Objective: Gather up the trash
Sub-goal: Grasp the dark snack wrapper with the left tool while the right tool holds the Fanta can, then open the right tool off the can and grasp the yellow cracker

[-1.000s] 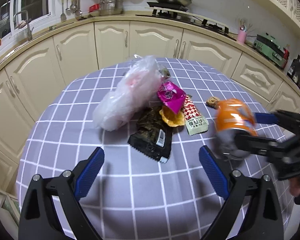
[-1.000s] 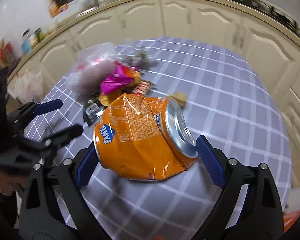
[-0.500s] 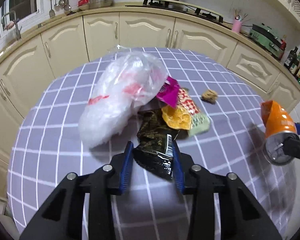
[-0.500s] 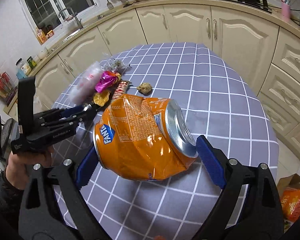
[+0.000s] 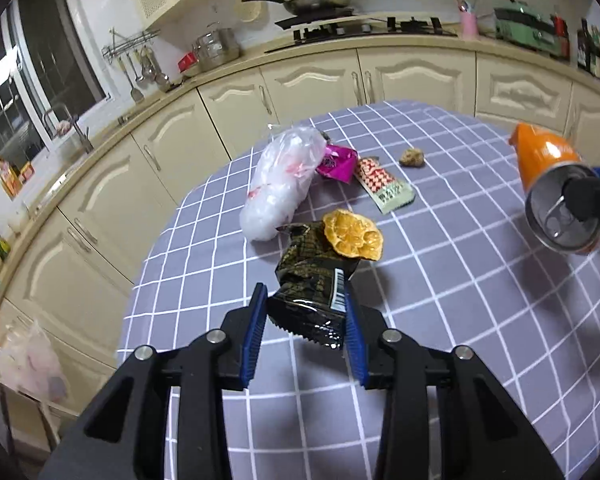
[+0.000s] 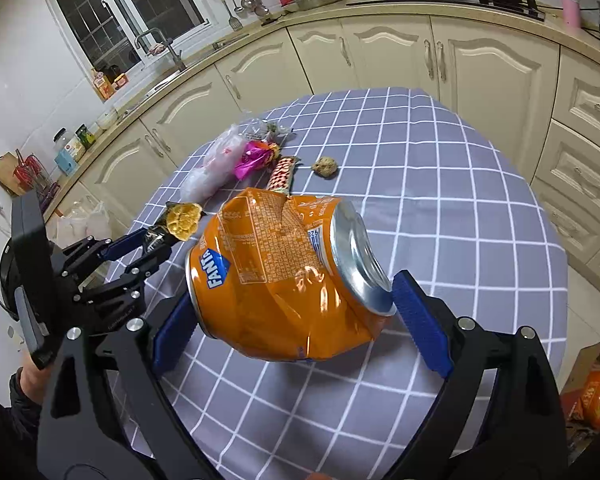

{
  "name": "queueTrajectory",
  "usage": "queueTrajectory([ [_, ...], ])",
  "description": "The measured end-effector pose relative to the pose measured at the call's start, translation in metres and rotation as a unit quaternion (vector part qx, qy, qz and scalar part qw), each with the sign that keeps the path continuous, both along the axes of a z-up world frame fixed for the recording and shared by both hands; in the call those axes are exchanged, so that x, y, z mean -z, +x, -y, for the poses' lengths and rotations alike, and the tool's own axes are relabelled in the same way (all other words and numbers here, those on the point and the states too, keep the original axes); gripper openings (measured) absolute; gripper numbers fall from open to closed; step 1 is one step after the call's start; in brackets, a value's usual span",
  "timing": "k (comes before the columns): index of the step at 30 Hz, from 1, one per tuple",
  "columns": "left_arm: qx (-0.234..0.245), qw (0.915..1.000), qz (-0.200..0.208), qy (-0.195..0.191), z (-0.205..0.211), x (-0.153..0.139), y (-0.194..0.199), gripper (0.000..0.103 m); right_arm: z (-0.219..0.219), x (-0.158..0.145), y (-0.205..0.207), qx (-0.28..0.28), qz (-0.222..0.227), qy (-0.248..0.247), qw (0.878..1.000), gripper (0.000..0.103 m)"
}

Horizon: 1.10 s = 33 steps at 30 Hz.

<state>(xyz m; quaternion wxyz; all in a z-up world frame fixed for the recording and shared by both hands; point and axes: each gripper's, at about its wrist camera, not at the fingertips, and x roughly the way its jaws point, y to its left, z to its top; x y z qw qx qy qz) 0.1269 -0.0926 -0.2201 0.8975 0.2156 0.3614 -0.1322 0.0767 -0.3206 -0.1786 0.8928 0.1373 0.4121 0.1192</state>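
Tablecloth (image 5: 440, 320), grey-checked, fronts cream cabinets (image 5: 312, 80).

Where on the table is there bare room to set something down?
The near and right parts of the checked tablecloth are bare, beyond the brown lump. It is crowded at the far left, around the plastic bag, pink wrapper and red-and-white packet.
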Motion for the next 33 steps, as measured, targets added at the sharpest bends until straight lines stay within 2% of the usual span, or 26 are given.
queueTrajectory([
  [2,0.011,0.9997,0.007,0.022,0.004,0.000,-0.008,0.036,-0.003,0.000,-0.005,-0.004,0.001,0.004,1.000,0.090],
  [4,0.027,0.9993,0.004,0.027,0.008,0.002,-0.017,0.036,-0.006,0.003,-0.009,-0.006,-0.002,0.002,1.000,0.090],
  [7,0.042,0.9977,-0.043,-0.032,0.000,0.006,-0.022,0.035,-0.009,0.008,-0.013,-0.011,-0.007,-0.002,1.000,0.090],
  [10,0.042,0.9975,-0.047,-0.030,0.002,0.012,-0.031,0.036,-0.013,0.017,-0.014,-0.008,-0.020,-0.022,1.000,0.090],
  [12,0.046,0.9951,-0.066,-0.058,-0.002,0.012,-0.034,0.035,-0.014,0.022,-0.013,-0.003,-0.028,-0.042,0.999,0.090],
  [14,0.043,0.9951,-0.066,-0.060,-0.003,0.012,-0.038,0.035,-0.018,0.027,-0.013,-0.005,-0.034,-0.057,0.998,0.091],
  [18,0.044,0.9938,-0.070,-0.075,-0.006,0.012,-0.047,0.035,-0.024,0.018,-0.015,0.004,-0.014,-0.075,0.997,0.092],
  [23,0.047,0.9935,-0.063,-0.082,-0.011,0.008,-0.052,0.035,-0.045,-0.009,-0.015,-0.043,0.038,-0.053,0.997,0.092],
  [27,0.054,0.9933,-0.048,-0.090,-0.017,-0.002,-0.061,0.035,-0.070,-0.011,-0.007,-0.101,0.039,-0.047,0.993,0.091],
  [30,0.063,0.9931,-0.034,-0.093,-0.020,-0.011,-0.069,0.035,-0.084,-0.009,-0.002,-0.129,0.037,-0.037,0.990,0.086],
  [33,0.073,0.9920,-0.024,-0.101,-0.023,-0.022,-0.077,0.035,-0.096,-0.005,0.004,-0.146,0.028,-0.036,0.988,0.073],
])
